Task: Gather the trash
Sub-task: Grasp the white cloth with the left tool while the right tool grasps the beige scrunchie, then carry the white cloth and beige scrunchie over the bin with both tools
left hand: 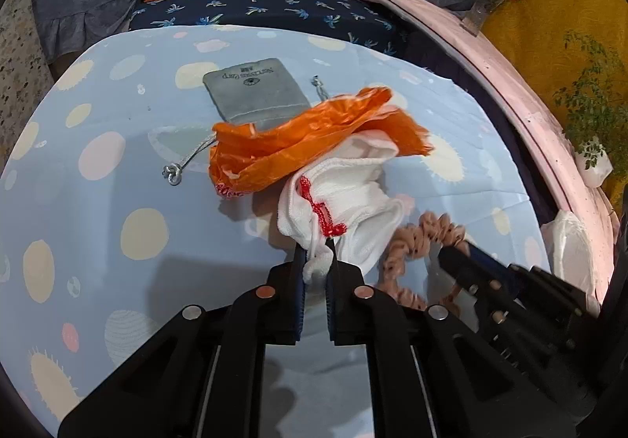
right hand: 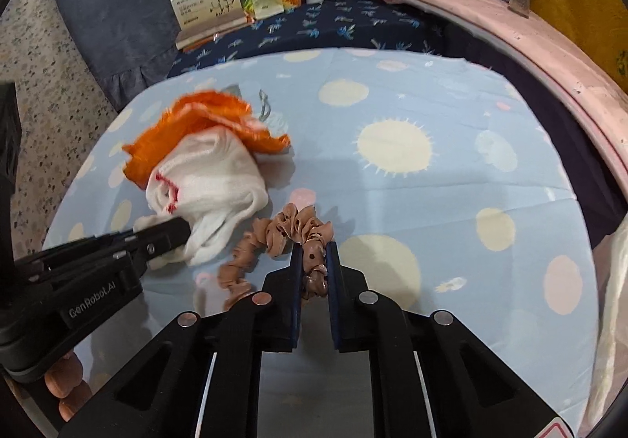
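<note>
Sock (left hand: 353, 202), white with red trim, mid-desk, overlapping orange bag (left hand: 298, 139) | left gripper (left hand: 316, 261) fingers pinched on sock edge | right gripper (right hand: 314, 261) fingers clamped on tan scrunchie (right hand: 282, 238) just beside sock | grey pouch (left hand: 255, 88) behind bag, toward far edge

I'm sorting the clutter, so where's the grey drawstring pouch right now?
In the left wrist view, the grey drawstring pouch lies flat on the dotted blue cloth, left of centre, its near end tucked under the orange plastic bag.
</note>
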Demonstrator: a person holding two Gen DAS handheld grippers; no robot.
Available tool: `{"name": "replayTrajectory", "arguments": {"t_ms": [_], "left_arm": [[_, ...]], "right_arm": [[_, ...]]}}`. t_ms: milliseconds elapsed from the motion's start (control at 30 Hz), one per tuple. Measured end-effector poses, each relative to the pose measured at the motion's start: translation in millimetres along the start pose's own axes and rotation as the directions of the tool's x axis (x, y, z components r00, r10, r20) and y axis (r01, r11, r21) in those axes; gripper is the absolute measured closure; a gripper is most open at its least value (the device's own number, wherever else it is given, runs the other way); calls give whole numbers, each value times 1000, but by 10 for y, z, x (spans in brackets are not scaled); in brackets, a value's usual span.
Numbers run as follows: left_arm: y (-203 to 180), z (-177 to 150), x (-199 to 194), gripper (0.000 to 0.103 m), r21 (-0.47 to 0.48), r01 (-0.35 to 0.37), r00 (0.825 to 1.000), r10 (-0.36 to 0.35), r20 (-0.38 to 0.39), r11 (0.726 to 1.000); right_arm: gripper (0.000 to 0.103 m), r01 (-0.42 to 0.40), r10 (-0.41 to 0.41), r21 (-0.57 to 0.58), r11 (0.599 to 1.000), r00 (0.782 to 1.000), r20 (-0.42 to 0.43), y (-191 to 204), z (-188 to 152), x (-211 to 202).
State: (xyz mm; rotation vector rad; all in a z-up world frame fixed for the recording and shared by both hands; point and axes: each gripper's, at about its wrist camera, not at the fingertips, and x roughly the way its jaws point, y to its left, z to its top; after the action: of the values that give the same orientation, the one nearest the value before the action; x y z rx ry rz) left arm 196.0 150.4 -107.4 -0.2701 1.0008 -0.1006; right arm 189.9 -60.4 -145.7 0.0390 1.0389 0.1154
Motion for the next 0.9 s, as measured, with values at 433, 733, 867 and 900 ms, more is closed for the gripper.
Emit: {"name": "replayTrajectory", "arguments": {"t_ms": [433, 733, 867, 900], "left_arm": [[-641, -22, -565, 96, 105, 50, 995, -58, 79, 993], [-1374, -74, -875, 96, 215, 115, 985, -139, 102, 970], [-1722, -118, -998, 96, 266, 150, 977, -184, 106, 952], [-1832, -133, -1023, 96, 281, 159, 975, -194, 104, 946]], "right_arm": [[93, 40, -54, 86, 995, 984, 171, -568, 221, -899], [93, 76, -119, 167, 983, 957, 266, -1052, 140, -1580], [93, 94, -159, 219, 971, 940, 302, -1315, 85, -1866], [93, 98, -170, 236, 967, 935, 311, -1397, 64, -1948]]}}
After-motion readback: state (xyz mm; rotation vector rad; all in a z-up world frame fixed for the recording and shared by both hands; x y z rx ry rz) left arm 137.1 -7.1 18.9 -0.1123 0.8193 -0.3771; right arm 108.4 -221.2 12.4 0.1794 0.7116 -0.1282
